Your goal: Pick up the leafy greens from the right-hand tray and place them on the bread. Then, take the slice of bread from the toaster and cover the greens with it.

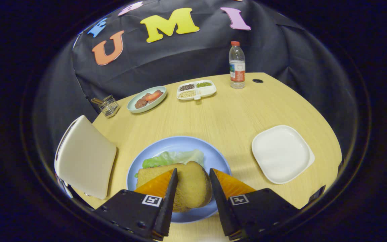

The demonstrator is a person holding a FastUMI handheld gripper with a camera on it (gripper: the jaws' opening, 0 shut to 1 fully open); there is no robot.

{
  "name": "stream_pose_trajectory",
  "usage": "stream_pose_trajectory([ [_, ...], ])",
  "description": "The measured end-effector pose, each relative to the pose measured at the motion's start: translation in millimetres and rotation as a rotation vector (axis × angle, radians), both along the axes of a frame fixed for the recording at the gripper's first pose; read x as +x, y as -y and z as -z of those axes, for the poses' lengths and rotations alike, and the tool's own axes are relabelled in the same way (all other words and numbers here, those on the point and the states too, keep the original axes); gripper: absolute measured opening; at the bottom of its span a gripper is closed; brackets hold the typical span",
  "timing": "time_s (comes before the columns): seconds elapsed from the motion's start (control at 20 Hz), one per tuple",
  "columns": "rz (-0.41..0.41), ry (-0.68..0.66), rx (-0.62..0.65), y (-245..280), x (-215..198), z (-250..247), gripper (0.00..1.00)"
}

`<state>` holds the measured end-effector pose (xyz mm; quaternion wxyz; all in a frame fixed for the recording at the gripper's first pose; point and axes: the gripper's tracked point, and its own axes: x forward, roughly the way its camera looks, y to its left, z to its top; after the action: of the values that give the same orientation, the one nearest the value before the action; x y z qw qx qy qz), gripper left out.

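Observation:
A blue plate [180,140] lies on the wooden table just ahead of me. On it a toasted bread slice [190,188] rests flat over leafy greens [173,158], whose light green edge sticks out beyond the bread. My gripper [192,170] hovers over the slice with its fingers apart. The bread shows in the gap between them and also spreads past the left finger. The white toaster [86,158] stands to the left of the plate. The white square tray [281,153] to the right holds nothing.
At the back of the table are a pale green plate with meat and tomato slices [146,99], a divided white dish of seeds [196,89], a water bottle [237,65] and a small glass holder [108,106]. Bare wood lies between the plates.

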<state>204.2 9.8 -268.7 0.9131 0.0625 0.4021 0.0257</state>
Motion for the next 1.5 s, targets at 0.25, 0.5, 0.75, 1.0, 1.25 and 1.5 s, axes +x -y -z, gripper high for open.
stream_pose_trajectory([
  [0.25,-0.01,0.101,-0.051,1,3,-20,0.79],
  [0.5,-0.018,0.316,-0.124,-4,-12,-88,0.97],
  [0.75,-0.023,0.561,-0.196,-13,-55,-174,0.97],
  [1.0,0.044,0.763,-0.275,-6,-110,-236,0.96],
  [1.25,0.101,0.87,-0.229,3,-165,-270,0.95],
  [1.5,0.103,0.937,-0.263,9,-201,-294,0.95],
])
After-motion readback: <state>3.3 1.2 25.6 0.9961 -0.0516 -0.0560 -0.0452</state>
